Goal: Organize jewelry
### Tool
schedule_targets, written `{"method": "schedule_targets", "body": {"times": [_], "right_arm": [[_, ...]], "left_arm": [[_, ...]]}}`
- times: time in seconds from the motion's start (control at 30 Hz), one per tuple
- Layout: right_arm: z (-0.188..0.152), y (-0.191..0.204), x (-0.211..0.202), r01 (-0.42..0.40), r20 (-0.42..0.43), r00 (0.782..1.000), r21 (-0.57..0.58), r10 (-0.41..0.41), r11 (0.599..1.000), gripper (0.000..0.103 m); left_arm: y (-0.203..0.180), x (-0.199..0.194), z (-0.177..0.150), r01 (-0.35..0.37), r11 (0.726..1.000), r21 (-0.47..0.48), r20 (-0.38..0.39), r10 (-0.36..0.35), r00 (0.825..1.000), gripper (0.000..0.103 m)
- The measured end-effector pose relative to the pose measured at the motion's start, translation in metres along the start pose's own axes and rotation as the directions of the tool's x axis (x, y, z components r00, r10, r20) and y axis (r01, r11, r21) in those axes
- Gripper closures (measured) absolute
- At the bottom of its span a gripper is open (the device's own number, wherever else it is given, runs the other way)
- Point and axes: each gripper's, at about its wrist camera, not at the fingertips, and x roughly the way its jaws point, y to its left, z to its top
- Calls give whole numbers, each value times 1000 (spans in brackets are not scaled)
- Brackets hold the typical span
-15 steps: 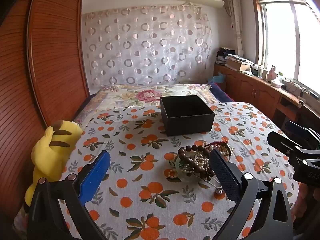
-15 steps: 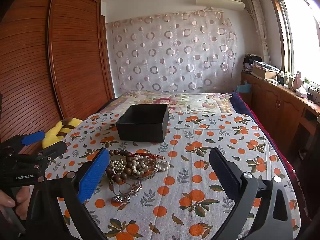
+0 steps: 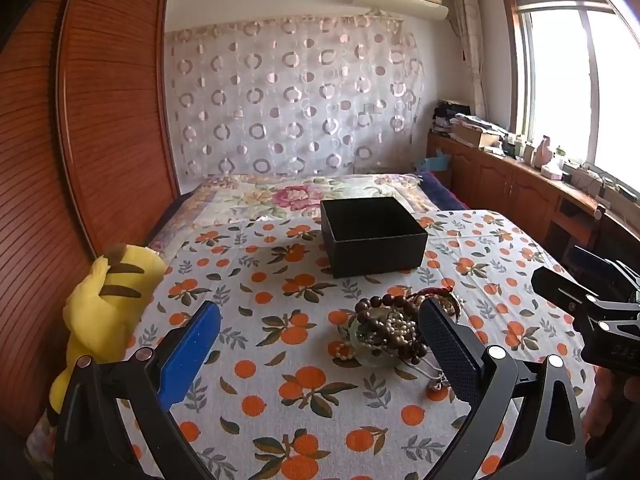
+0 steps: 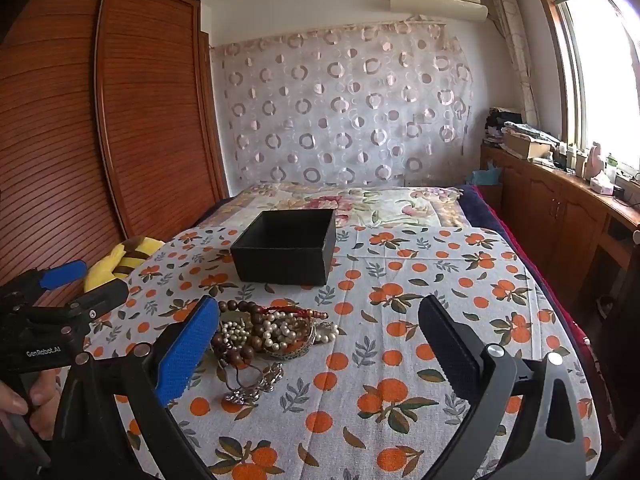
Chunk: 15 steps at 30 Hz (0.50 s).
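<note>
We hold both tongs, left (image 3: 320, 354) and right (image 4: 318, 350), spread and empty; jewelry pile (image 4: 266, 332) sits before the empty black box (image 4: 286, 246), nothing sorted yet.

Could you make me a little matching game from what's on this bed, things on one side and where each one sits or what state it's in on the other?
Things:
1. black box
2. jewelry pile
3. yellow plush toy
4. left gripper

Descriptions:
A. jaws wide open, nothing between the pads
B. at the bed's edge beside the wooden wardrobe
C. tangled heap of beads and pearls on the orange-print cloth
D. lid off, standing beyond the heap

Pairs: 1-D, 2-C, 3-B, 4-A
</note>
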Motion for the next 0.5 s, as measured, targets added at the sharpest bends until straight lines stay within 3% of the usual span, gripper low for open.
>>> {"method": "schedule_targets", "body": {"times": [0.5], "right_arm": [[1,0,-2,-1,4,1000,1,1,1000,2]], "left_arm": [[-5,-6,3,-2,1000,2,6,2,1000,7]]}}
